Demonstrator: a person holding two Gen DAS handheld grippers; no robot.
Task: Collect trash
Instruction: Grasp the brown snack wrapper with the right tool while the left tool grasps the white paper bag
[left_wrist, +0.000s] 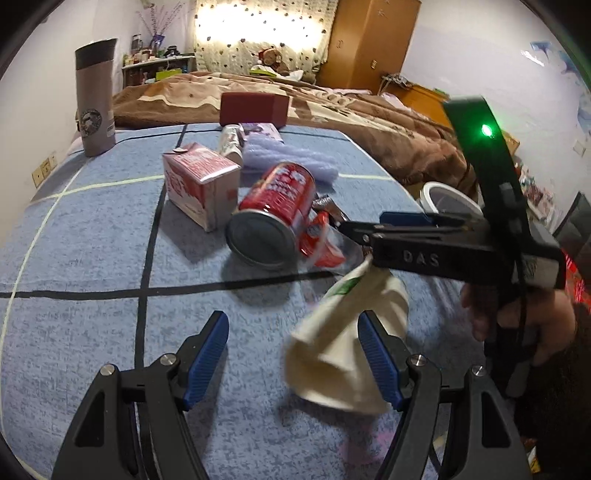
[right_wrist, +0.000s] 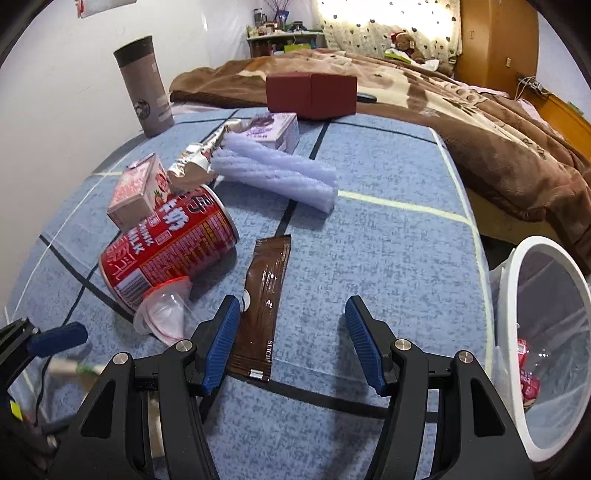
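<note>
A: Left claw (left_wrist: 293, 360)?
B: Open wide. Blue pads far apart, nothing pinched.
A: Closest to it?
B: Squashed paper cup (left_wrist: 332, 325), cream with a bit of green, right by the right-hand pad. Too blurry to tell if touching. Down on the blue cloth (left_wrist: 92, 332).
A: Past the cup?
B: Right claw (left_wrist: 358, 230), poking in from the right, held by a hand (left_wrist: 517, 325). Tips just above the top of the cup.
A: Open or shut?
B: Open too. Only bare cloth between the pads.
A: Nearest to that one?
B: Brown sachet (right_wrist: 262, 306), lying flat just by its left pad, near end tucked behind the pad. Left of that, a clear jelly cup (right_wrist: 166, 317) with a red rim, tipped over.
A: Further out?
B: Red milk can (right_wrist: 166, 251) on its side, touching the jelly cup. Behind the can, a pink carton (right_wrist: 140, 192), then a crumpled silver wrapper (right_wrist: 195, 162).
A: Straight ahead?
B: Lilac foam roll (right_wrist: 277, 173), well past the tips. Then a small purple box (right_wrist: 273, 129), then a dark red box (right_wrist: 310, 96) at the far edge. Grey tumbler (right_wrist: 144, 88) far off to the left, standing up.
A: Place for the trash?
B: White bin (right_wrist: 517, 280) with a clear bag, close on the right of the right claw, beside the table. Some red packets inside.
A: Way at the back?
B: Bed (right_wrist: 480, 129) with a brown blanket.
</note>
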